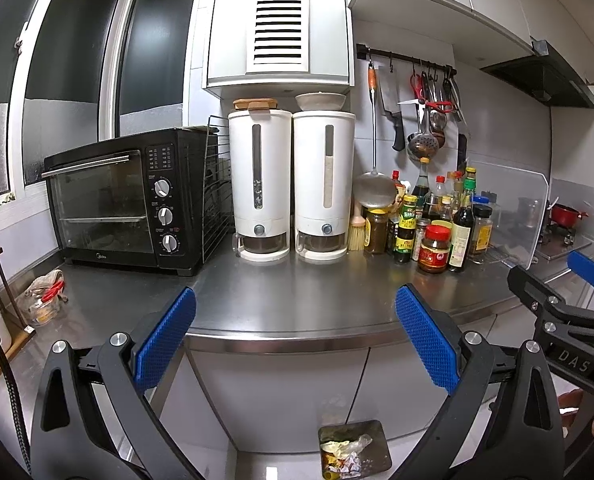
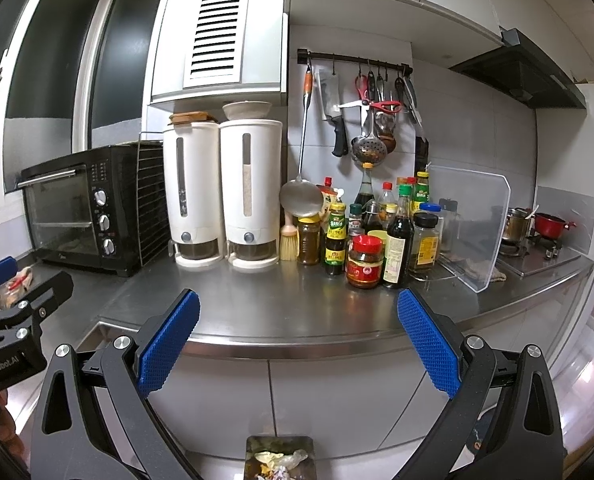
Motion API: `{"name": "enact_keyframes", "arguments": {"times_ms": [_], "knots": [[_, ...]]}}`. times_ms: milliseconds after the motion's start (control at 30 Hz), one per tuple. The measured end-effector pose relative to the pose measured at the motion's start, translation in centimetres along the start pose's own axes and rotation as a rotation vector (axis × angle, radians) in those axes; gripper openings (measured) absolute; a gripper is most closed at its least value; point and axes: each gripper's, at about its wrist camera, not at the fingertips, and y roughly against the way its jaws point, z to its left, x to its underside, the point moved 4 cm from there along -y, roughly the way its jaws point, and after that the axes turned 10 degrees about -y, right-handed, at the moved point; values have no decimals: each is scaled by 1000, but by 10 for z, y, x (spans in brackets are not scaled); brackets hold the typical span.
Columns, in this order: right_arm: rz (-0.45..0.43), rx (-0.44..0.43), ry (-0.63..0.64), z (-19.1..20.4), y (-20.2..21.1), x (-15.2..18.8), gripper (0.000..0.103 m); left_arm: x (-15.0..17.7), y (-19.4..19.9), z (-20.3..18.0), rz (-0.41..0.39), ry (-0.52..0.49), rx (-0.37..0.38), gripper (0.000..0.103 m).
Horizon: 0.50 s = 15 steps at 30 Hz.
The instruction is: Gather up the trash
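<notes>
Left claw wide open, empty, near the bare stainless-steel tabletop edge; right claw likewise; open steel bin of crumpled trash on floor below.

Trash bin sits on the floor below the steel counter, in front of the cabinet doors, at the bottom edge of both wrist views. Small, squarish, metallic rim, open top. Inside: crumpled trash, a pale yellowish wad, a clear plastic scrap, some silvery and orange-red wrapper bits (exact items too small to tell). Contents lie loose and piled, and the bin stands upright.
</notes>
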Motion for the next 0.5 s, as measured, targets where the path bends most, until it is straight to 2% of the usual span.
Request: {"name": "enact_keyframes", "arguments": {"times_ms": [500], "knots": [[16, -2, 2, -5, -7, 3, 100, 1, -7, 1, 29, 13, -10, 95]]}}
